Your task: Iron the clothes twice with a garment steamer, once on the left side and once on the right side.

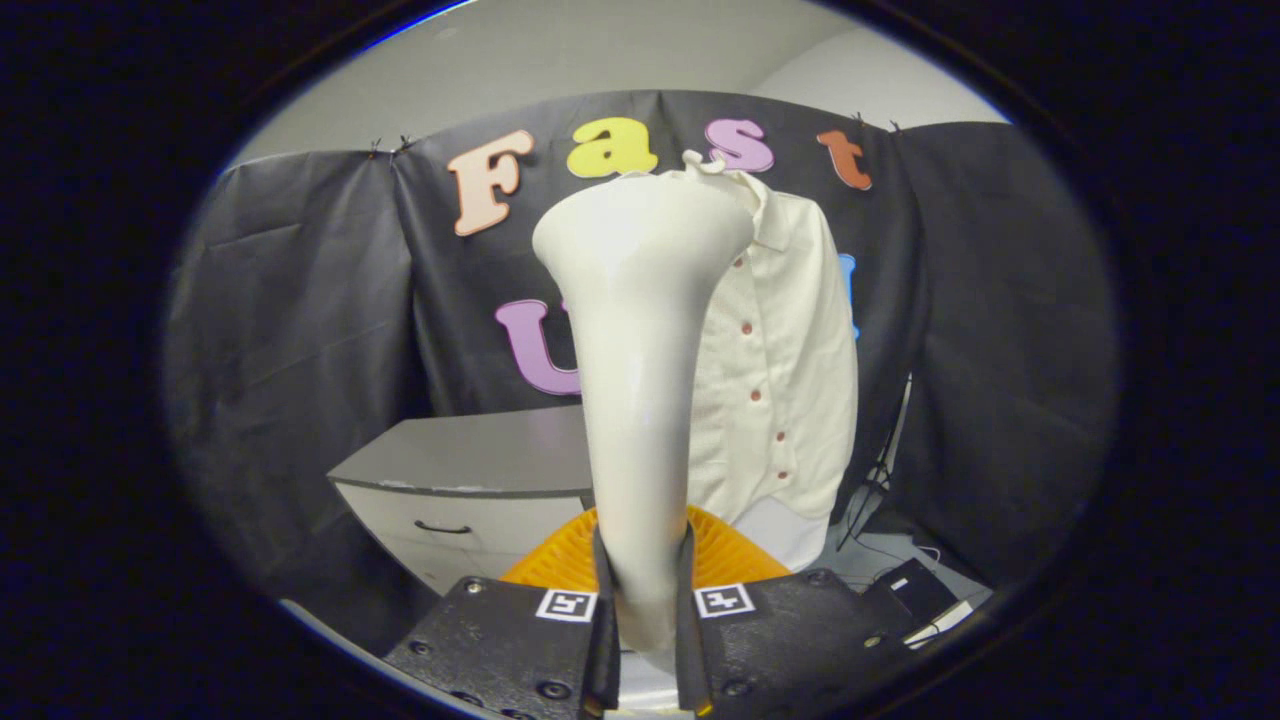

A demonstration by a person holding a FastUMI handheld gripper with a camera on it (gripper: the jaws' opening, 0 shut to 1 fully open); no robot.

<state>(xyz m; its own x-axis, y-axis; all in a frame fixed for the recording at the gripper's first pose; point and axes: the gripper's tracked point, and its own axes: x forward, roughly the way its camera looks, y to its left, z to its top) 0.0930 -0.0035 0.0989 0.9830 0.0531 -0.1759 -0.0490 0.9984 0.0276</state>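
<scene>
Cream plastic garment steamer [640, 380] stands clamped between the gripper [645, 600] fingers, head raised before the white shirt [790, 380] hanging just beyond. A pass looks under way; next, the head likely needs to sweep along the fabric.

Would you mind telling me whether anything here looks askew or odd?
Only slightly: the cream button-up shirt hangs with its collar rumpled. The gripper is shut on the white flared garment steamer, held upright.

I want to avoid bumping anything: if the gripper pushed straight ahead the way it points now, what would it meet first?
Probably the white shirt hanging beyond the fingers. The gripper is shut on the garment steamer, whose head leads and would likely touch the shirt first, though depth is unclear.
</scene>
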